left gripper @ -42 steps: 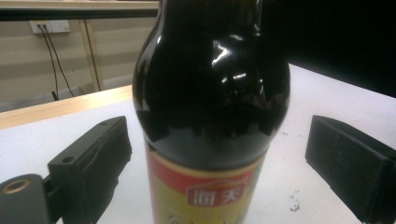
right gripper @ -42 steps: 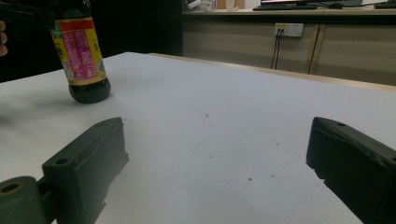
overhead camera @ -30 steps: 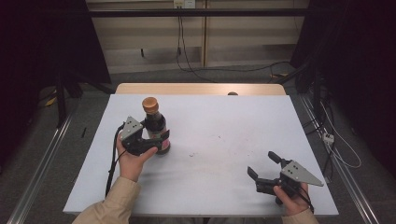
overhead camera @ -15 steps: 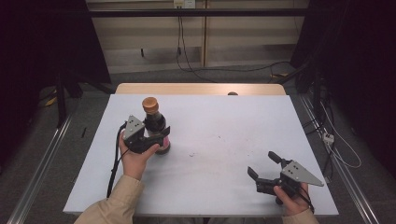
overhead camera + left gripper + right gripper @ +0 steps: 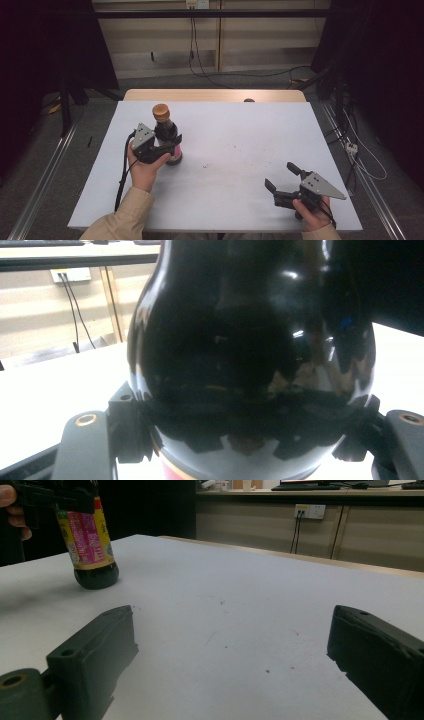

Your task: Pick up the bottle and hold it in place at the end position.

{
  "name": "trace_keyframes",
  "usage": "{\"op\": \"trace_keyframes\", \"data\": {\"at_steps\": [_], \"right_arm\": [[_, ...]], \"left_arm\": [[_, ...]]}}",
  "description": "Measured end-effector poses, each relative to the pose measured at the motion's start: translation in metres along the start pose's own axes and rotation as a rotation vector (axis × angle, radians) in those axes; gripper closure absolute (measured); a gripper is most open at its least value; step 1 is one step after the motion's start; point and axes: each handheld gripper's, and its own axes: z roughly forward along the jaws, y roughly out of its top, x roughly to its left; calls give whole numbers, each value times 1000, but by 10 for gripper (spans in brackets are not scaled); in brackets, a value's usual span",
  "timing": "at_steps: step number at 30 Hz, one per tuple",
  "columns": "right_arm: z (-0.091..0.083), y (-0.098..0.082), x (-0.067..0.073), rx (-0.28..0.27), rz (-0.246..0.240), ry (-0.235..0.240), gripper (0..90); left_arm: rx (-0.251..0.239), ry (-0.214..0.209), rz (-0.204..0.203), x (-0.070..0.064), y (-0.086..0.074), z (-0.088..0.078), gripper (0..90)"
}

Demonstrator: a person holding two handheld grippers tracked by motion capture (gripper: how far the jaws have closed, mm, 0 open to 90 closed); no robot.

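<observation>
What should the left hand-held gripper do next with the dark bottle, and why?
Probably lift it a little, straight up. The left hand-held gripper has just been closing its jaws, and they now clasp the belly of the dark bottle, which stands upright on the white table. The right hand-held gripper rests open well to the side, so nothing crowds the lift.

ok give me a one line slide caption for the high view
Left tongs closed on a dark sauce bottle standing on the white table, while the right tongs wait open near the front edge.
</observation>
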Motion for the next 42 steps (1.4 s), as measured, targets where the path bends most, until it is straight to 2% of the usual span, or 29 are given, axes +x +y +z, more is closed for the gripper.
{"op": "trace_keyframes", "data": {"at_steps": [19, 24, 25, 26, 27, 32, 35, 39, 42], "right_arm": [[-1, 1, -1, -8, 4, 2, 44], [-1, 0, -2, -10, 6, 2, 44], [-1, 0, -2, -9, 6, 1, 44], [-1, 0, -2, -11, 9, 1, 44], [-2, 1, -2, -13, 6, 1, 44], [-1, 1, -1, -13, 4, -2, 44], [-1, 1, -1, -14, 2, 0, 44], [-2, 1, -2, -15, 3, -2, 44], [-2, 1, -2, -15, 3, -4, 44]], "left_arm": [[-5, 14, -8, -2, 2, 3, 288], [1, 20, 3, -2, 6, 7, 285], [5, 23, 19, -1, 7, 8, 284], [1, 23, 6, -1, 7, 9, 284], [4, 24, 12, -1, 8, 9, 283], [-4, 14, 1, -2, 10, 11, 281], [-5, -2, 20, -5, 14, 12, 281], [-14, -20, 11, -9, 19, 17, 281], [-13, -27, 28, -10, 22, 20, 280]]}}
